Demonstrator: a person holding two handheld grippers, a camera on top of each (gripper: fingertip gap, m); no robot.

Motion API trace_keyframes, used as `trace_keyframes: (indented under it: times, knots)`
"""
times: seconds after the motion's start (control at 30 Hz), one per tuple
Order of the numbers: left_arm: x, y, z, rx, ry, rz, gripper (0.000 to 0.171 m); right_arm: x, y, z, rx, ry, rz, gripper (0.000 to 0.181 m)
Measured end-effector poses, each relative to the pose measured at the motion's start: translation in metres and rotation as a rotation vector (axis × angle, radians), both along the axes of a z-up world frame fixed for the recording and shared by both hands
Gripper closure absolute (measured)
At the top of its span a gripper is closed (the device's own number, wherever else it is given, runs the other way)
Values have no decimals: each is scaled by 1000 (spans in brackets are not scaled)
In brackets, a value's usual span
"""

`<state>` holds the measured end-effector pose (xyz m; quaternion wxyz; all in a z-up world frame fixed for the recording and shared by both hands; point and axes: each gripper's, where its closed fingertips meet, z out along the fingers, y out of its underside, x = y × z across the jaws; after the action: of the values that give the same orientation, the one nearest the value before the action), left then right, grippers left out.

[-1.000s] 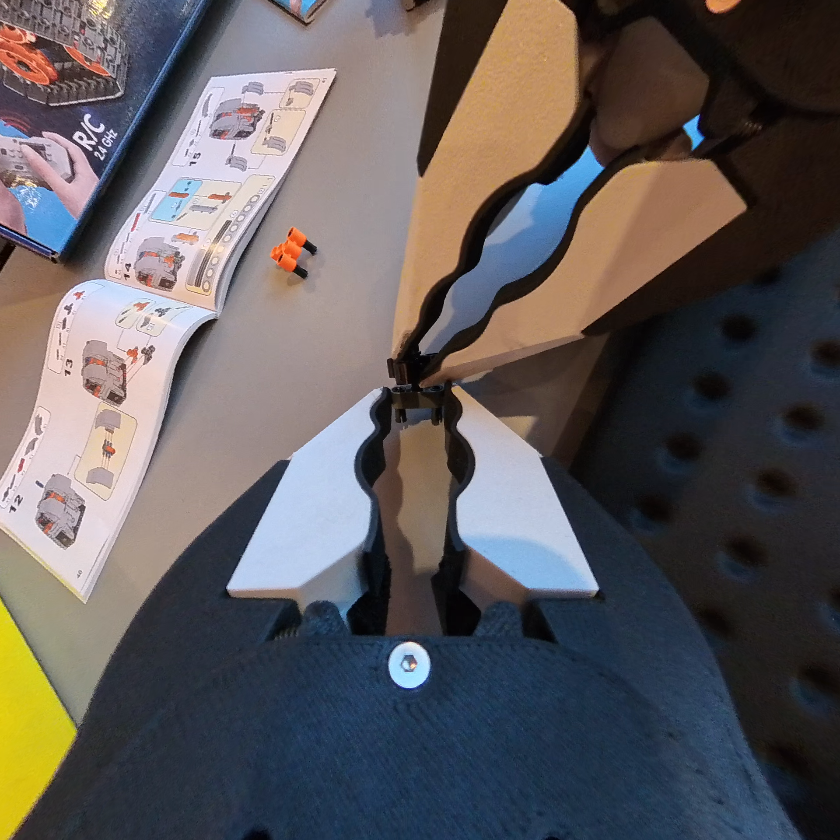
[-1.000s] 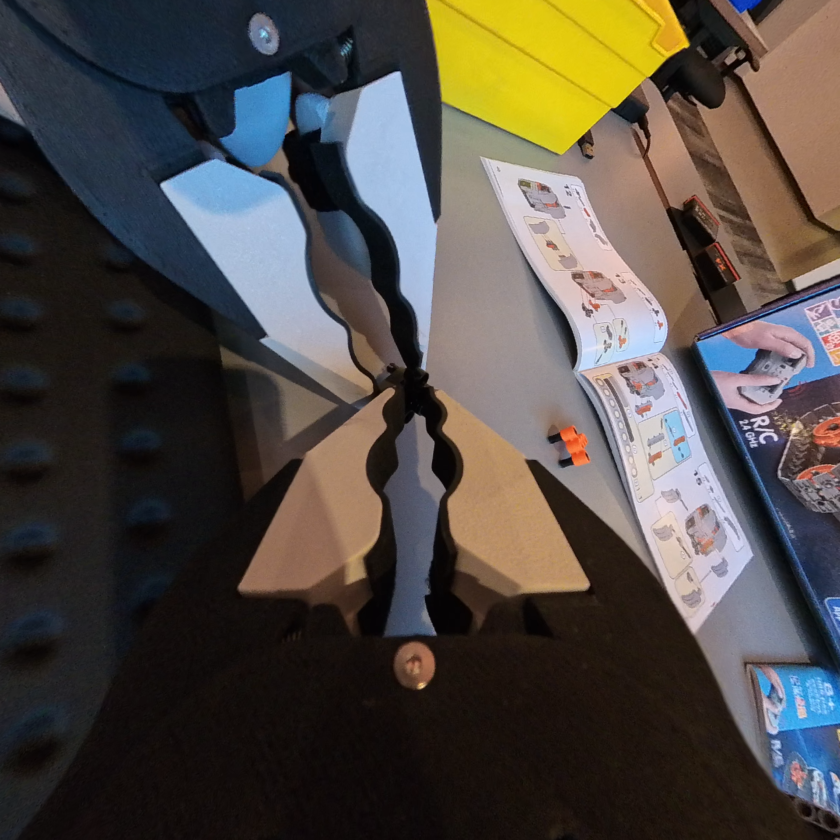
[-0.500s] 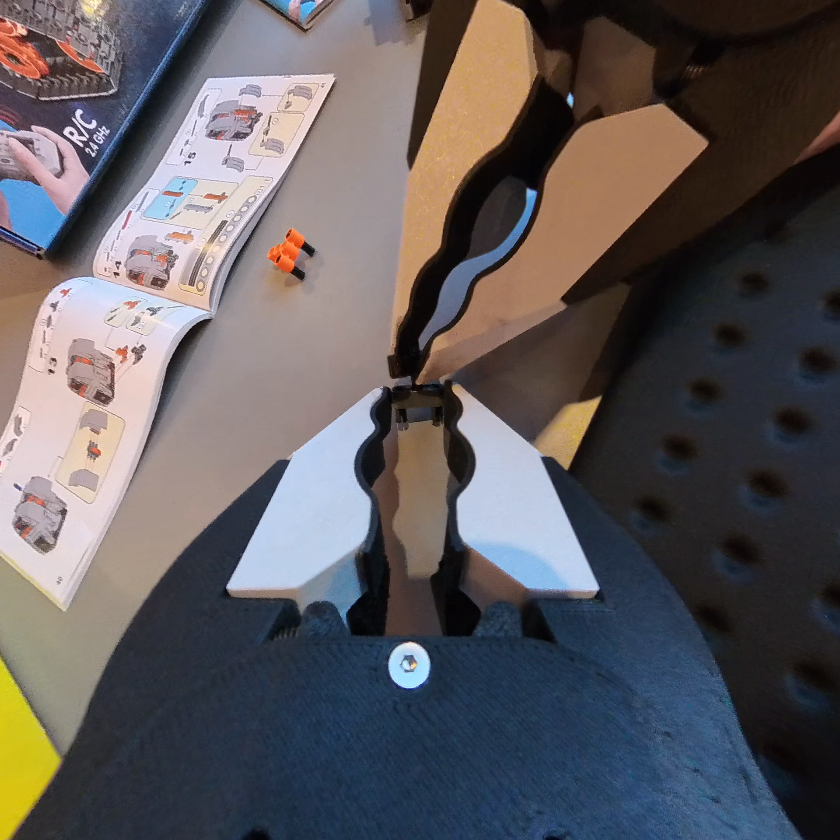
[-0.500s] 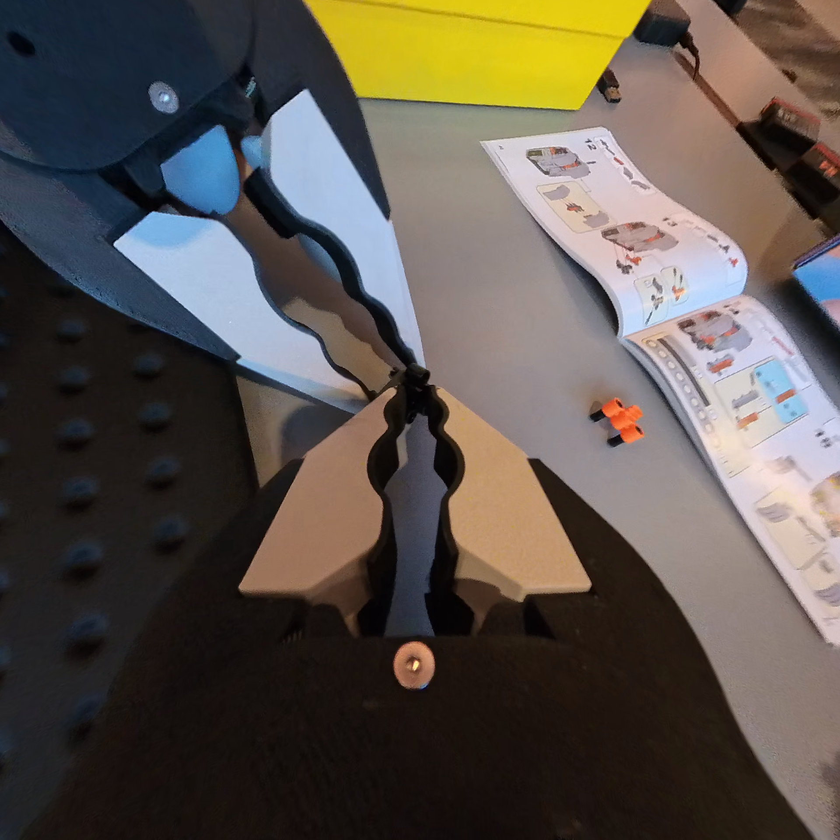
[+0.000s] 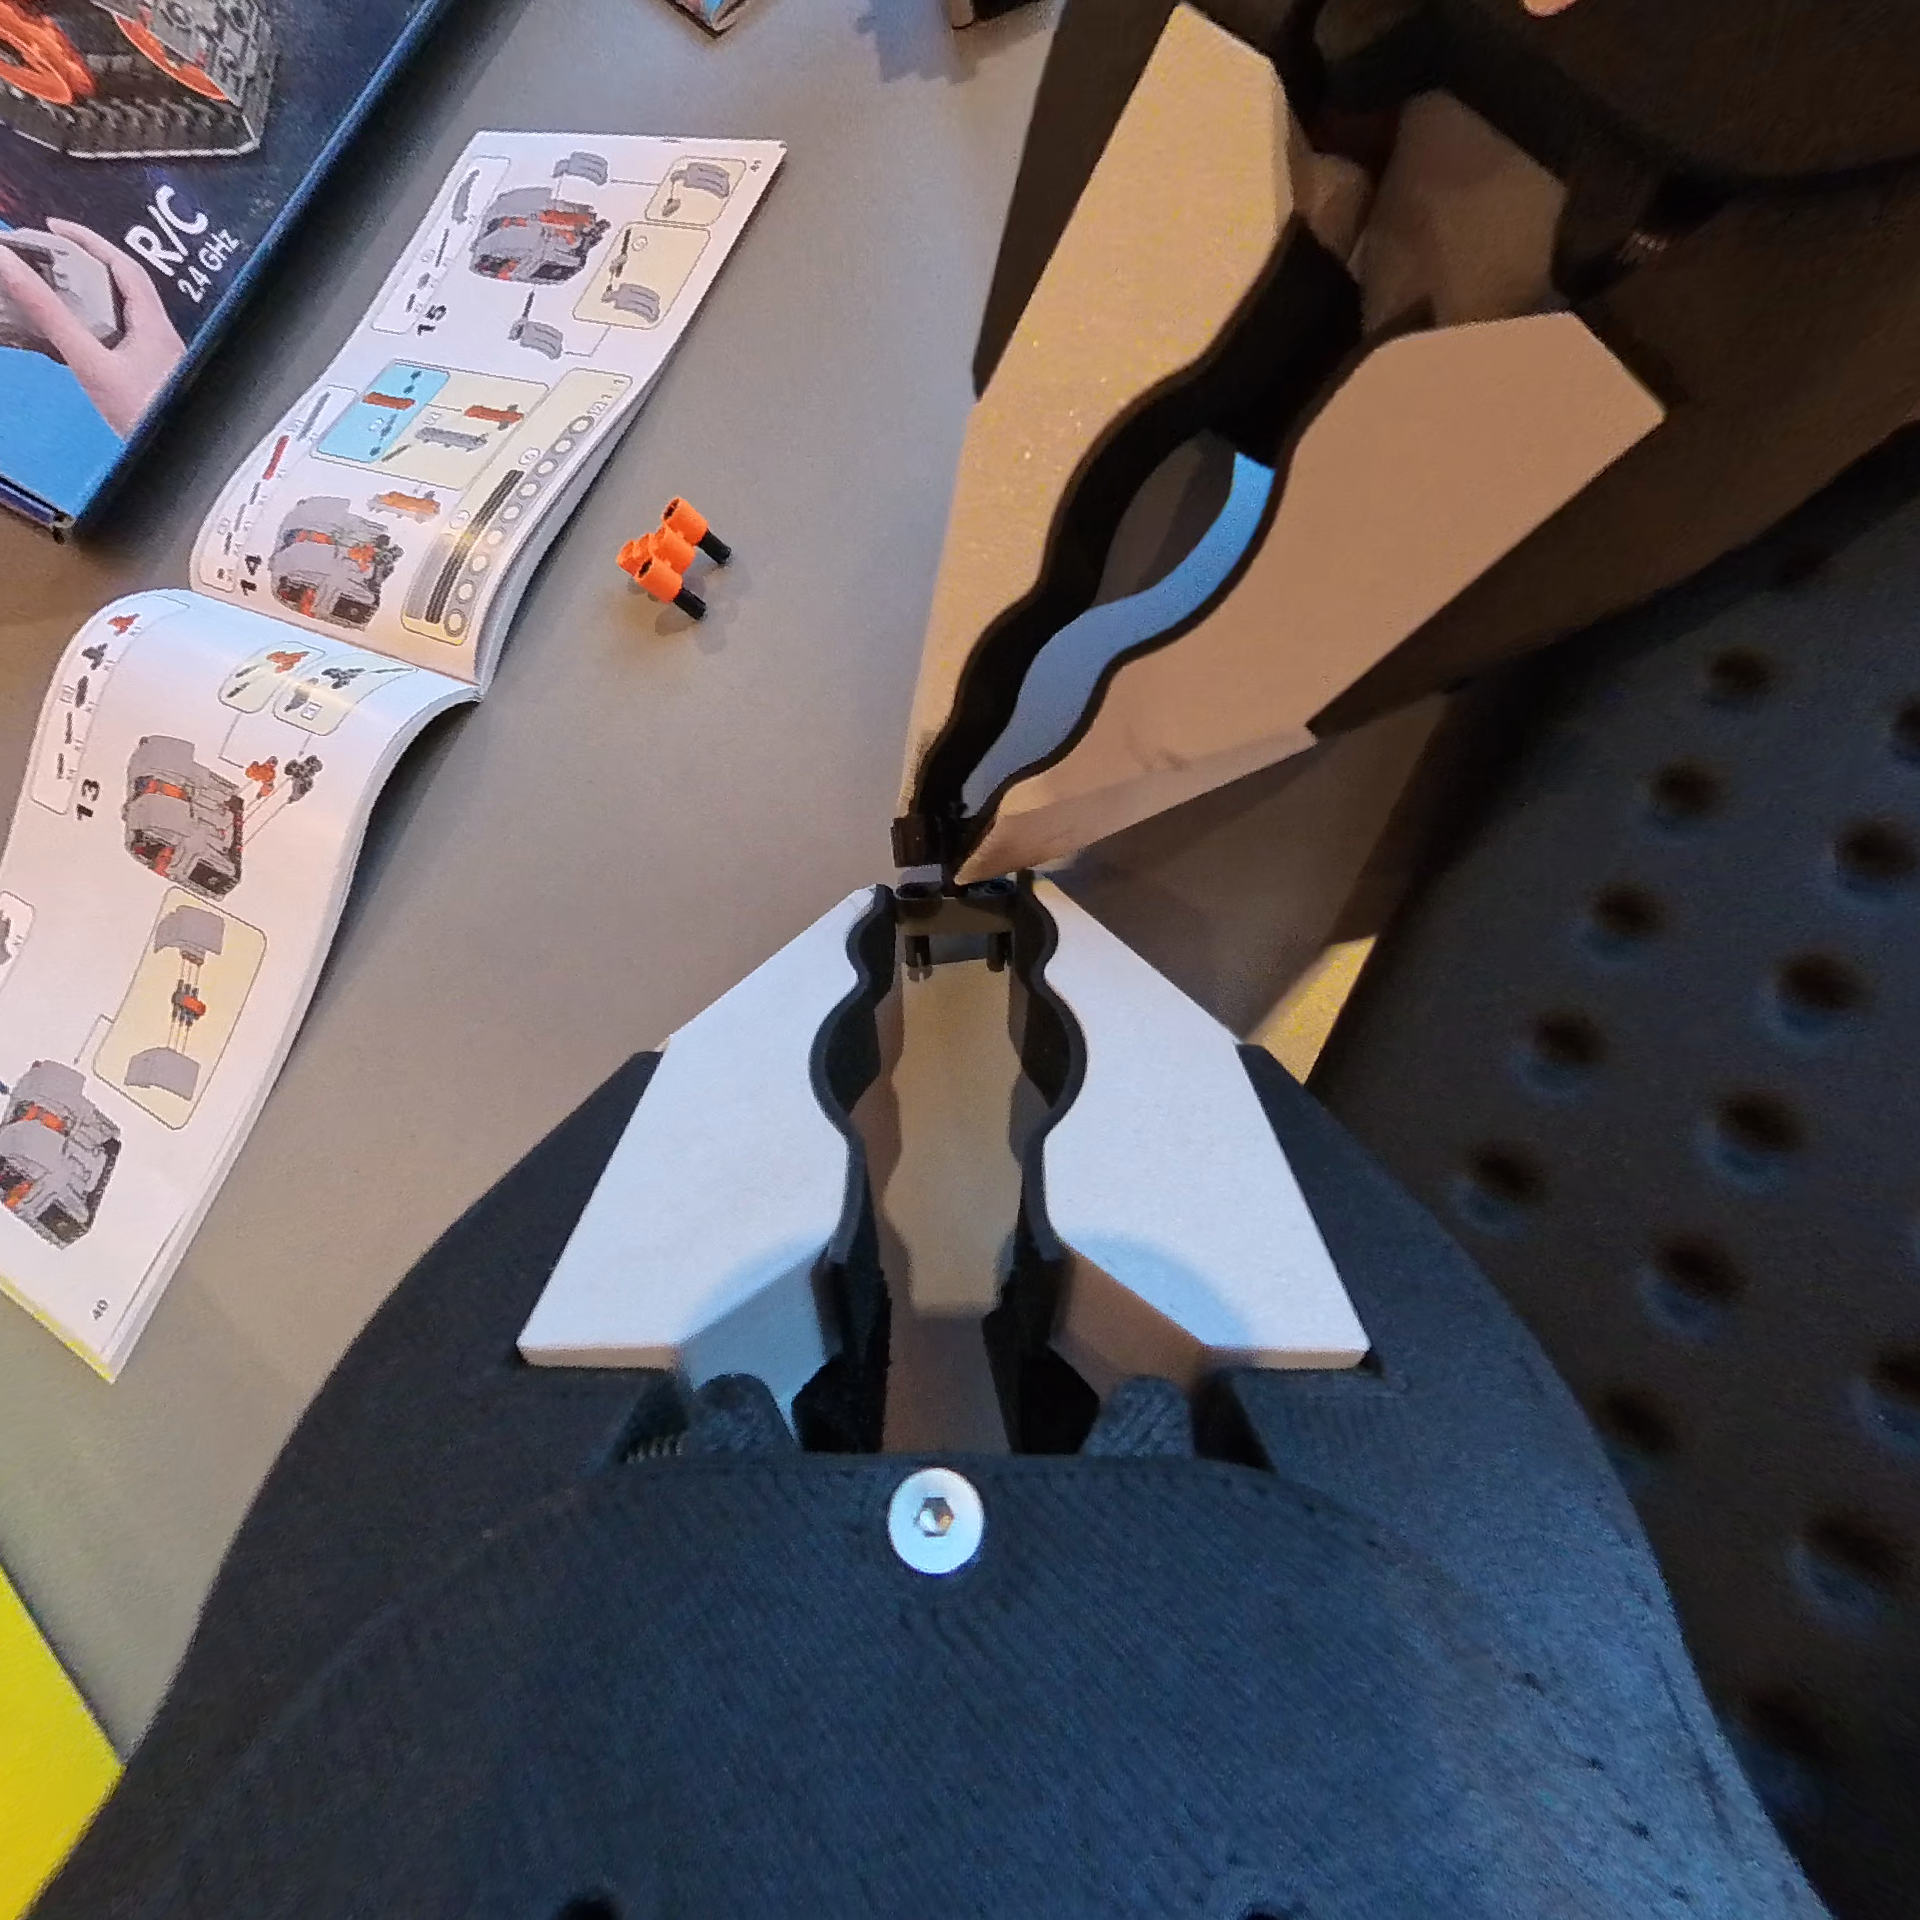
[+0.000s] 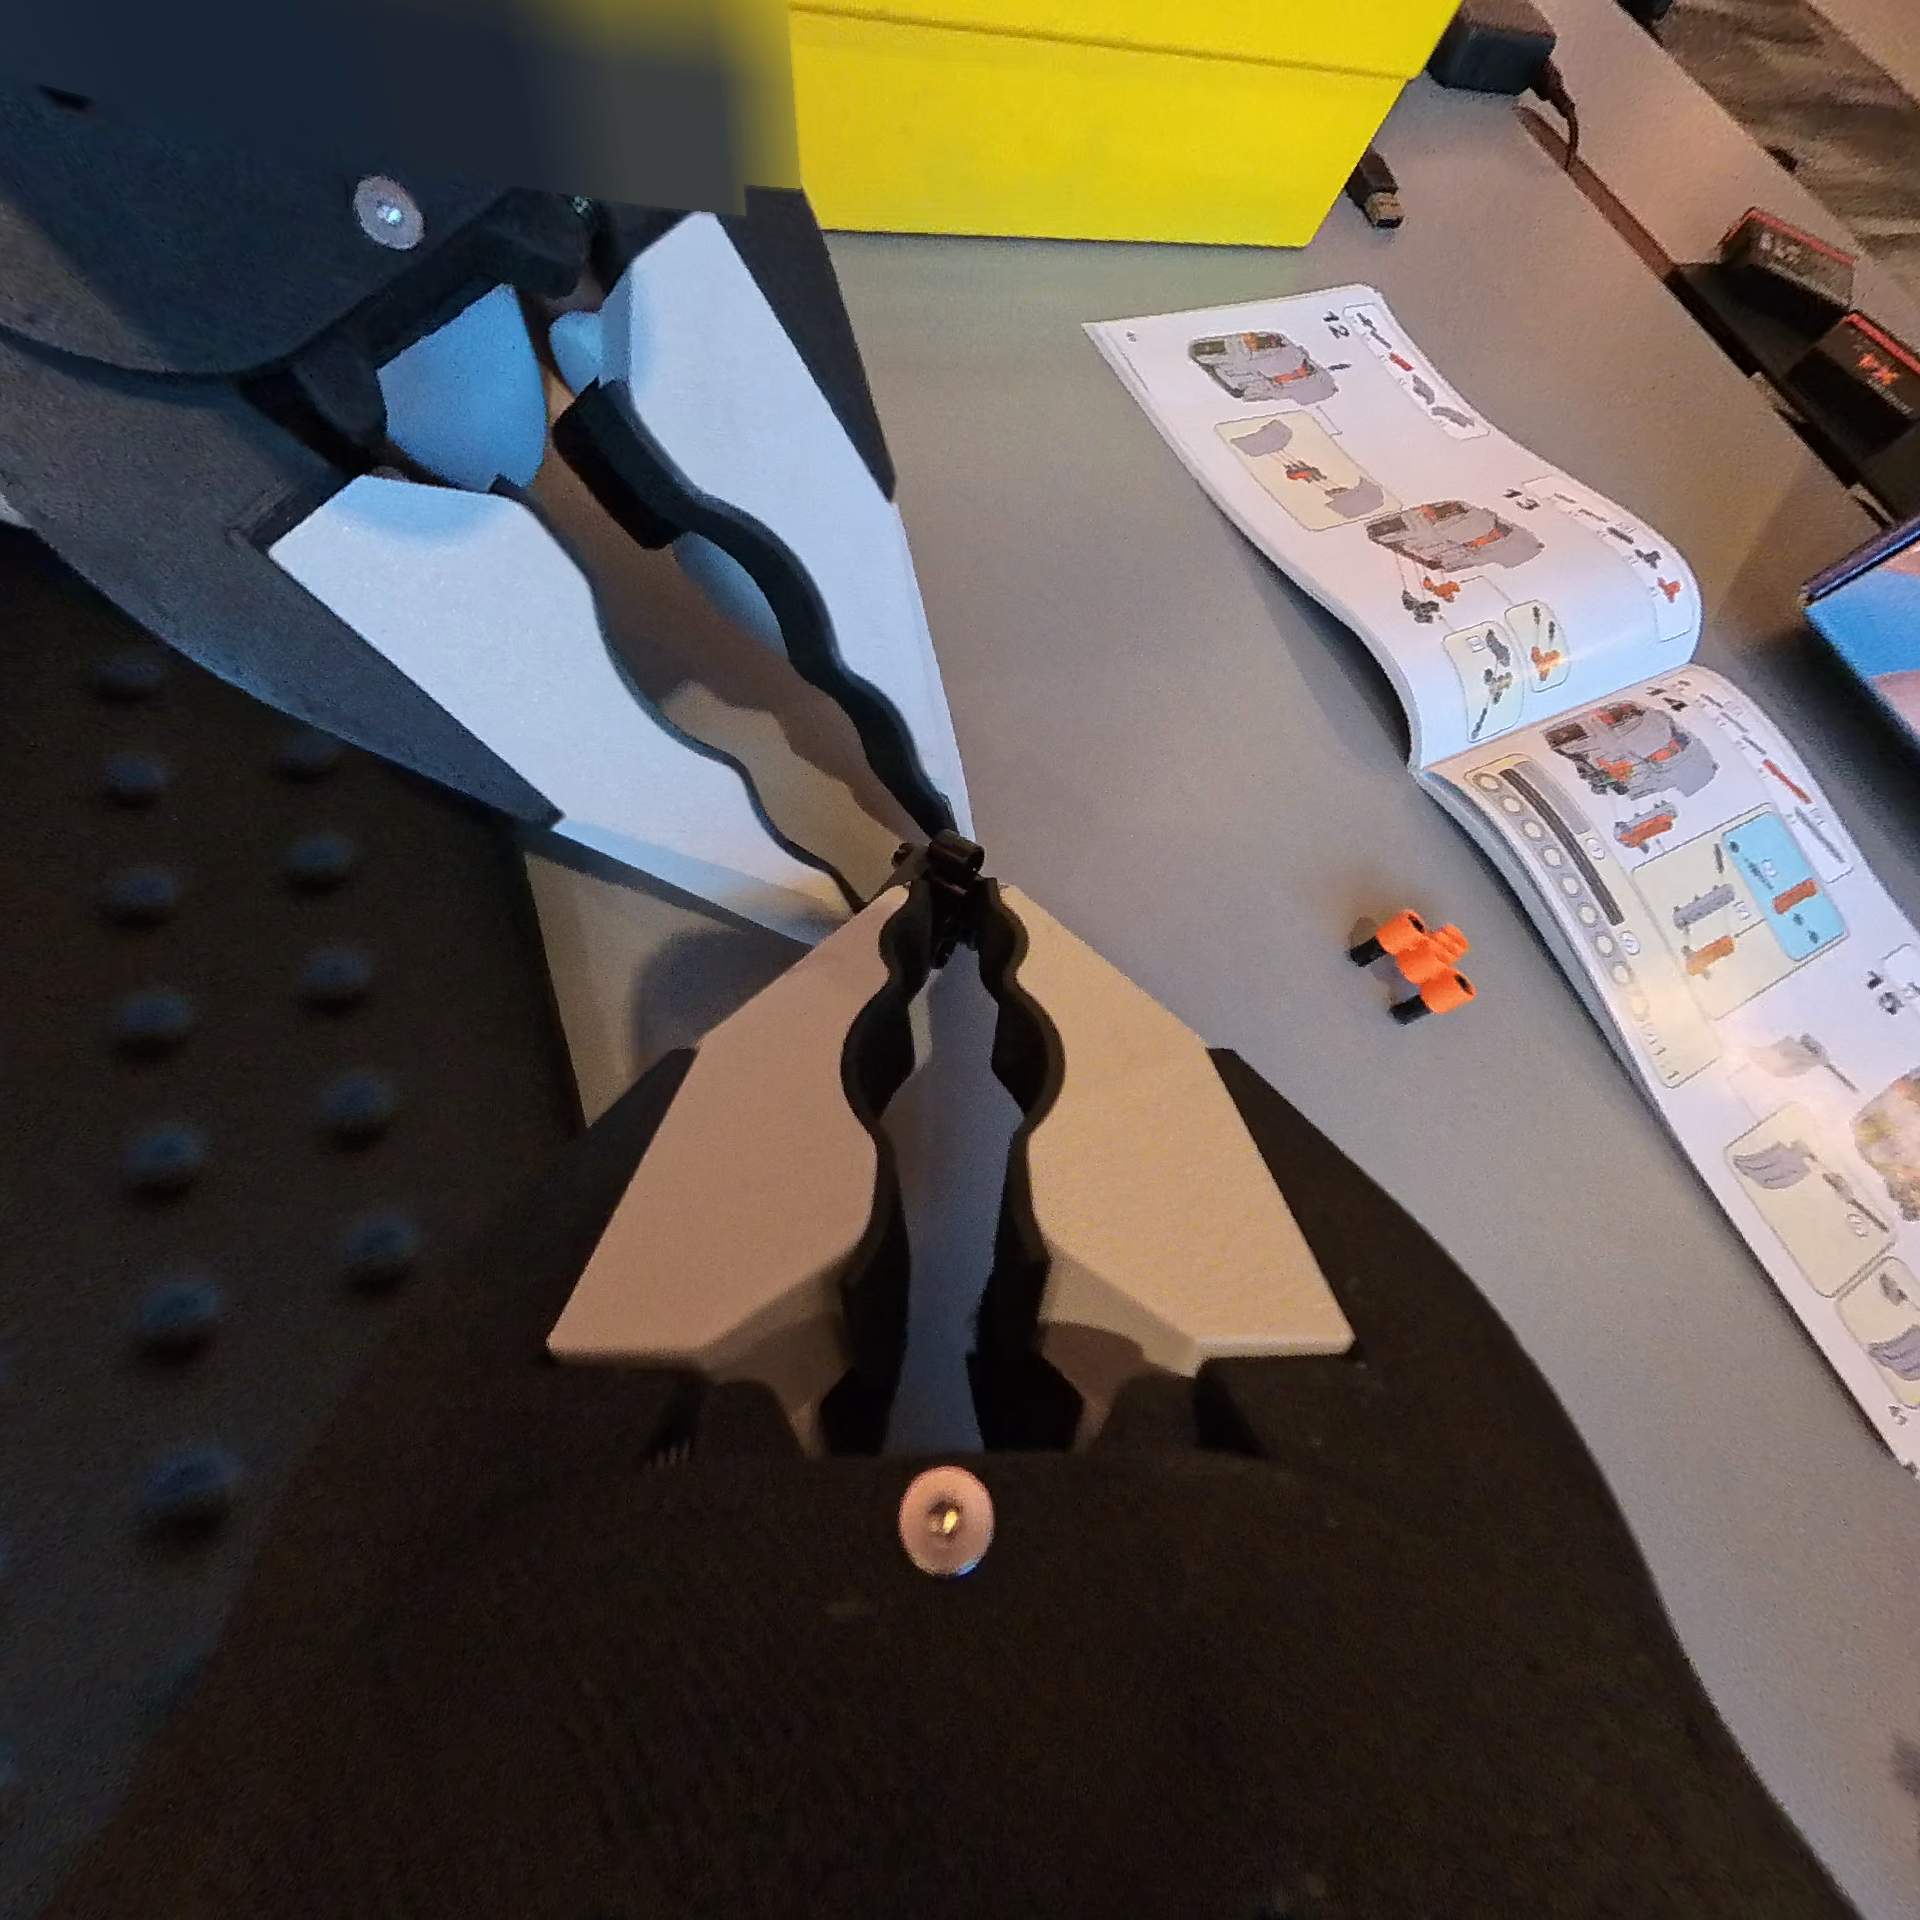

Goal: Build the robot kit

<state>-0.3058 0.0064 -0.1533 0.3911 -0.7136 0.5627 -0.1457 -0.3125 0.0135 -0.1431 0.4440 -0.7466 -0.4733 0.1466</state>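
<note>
My left gripper (image 5: 954,906) is shut on a small black connector piece (image 5: 956,927), held crosswise at its fingertips above the grey table (image 5: 623,1039). My right gripper (image 6: 951,904) is shut on a small black pin (image 6: 956,857). The two grippers meet tip to tip, and the pin (image 5: 920,836) touches the left end of the connector. The right gripper (image 5: 935,831) comes in from the upper right in the left wrist view. The left gripper (image 6: 914,857) comes in from the upper left in the right wrist view.
A small orange piece with black pins (image 5: 670,556) lies on the table, also in the right wrist view (image 6: 1418,961), beside an open instruction booklet (image 5: 312,623). A blue toy box (image 5: 104,208), a yellow bin (image 6: 1091,114) and a black studded mat (image 5: 1714,1039) surround the spot. Left and right tips are no more than a few centimetres apart.
The right gripper has tilted and shifted about the meeting point, so the booklet and orange piece slid in its view. Both grippers stay shut, tips still together.
</note>
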Motion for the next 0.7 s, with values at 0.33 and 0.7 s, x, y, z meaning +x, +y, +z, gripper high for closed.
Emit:
trace_keyframes:
  times: [0.33, 0.7]
  knots:
    - [0, -3, -1, -6, 3, -22, 153, -1, -4, -1, 75, -40, 70, 175]
    - [1, -3, -7, 21, 36, -43, 152, 0, -3, -9, -60, 11, 42, 174]
